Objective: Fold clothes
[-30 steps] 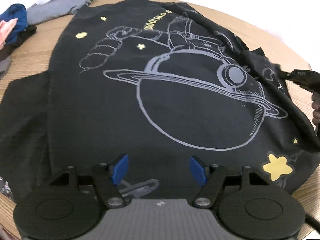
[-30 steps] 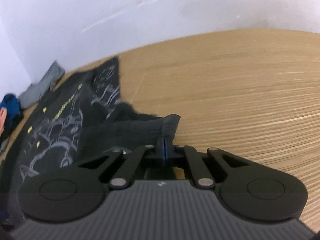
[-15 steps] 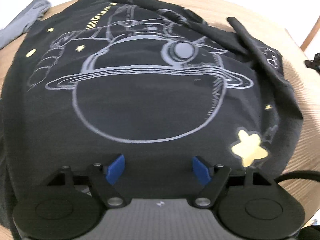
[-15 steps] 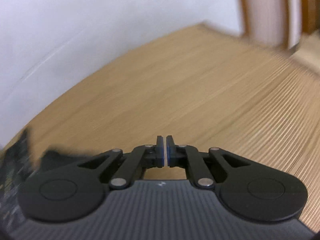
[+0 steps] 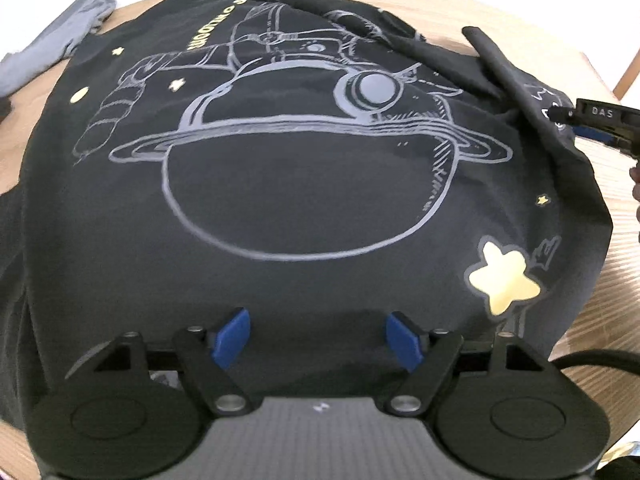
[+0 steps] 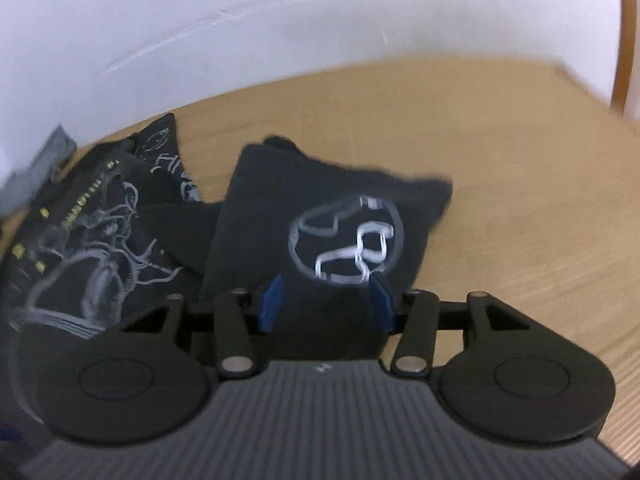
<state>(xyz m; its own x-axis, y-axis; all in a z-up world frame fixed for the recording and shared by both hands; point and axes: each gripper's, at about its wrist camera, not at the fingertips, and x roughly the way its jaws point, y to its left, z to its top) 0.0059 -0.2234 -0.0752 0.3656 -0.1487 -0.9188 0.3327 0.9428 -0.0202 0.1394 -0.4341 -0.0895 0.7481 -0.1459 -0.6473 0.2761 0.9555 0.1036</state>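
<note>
Directly ahead of the left gripper (image 5: 318, 338), spread print-up over the wooden table (image 5: 520, 12), lies the black T-shirt (image 5: 280, 208). Its grey-white drawing of a ringed planet with an astronaut fills the cloth beyond the fingertips, and a pale yellow star (image 5: 502, 280) sits ahead and to the right of them, near the shirt's edge. The left gripper's blue pads (image 5: 232, 338) stand wide apart above the near part of the shirt, with nothing between them; whether they touch the cloth cannot be told.

To the far right in that view, a sleeve (image 5: 516, 80) of the shirt is folded over into a ridge, and the right gripper (image 5: 596, 122) reaches in at that side, just beside the sleeve's edge, with a bit of a hand (image 5: 636, 184) behind it.

In the right wrist view, which is somewhat blurred, the right gripper (image 6: 326, 300) has its fingers spread, and the sleeve (image 6: 332, 224) lies straight ahead of them, flat on the table, showing a round white emblem (image 6: 346, 242). Dark cloth runs back between the open pads; contact cannot be judged. The body of the shirt (image 6: 92, 264) lies to the left of this gripper.

Beyond the shirt, at the far left of both grippers, a grey garment (image 5: 56, 52) lies on the table near a white wall (image 6: 280, 20). A curved wooden chair part (image 6: 626, 32) stands at the far right.
</note>
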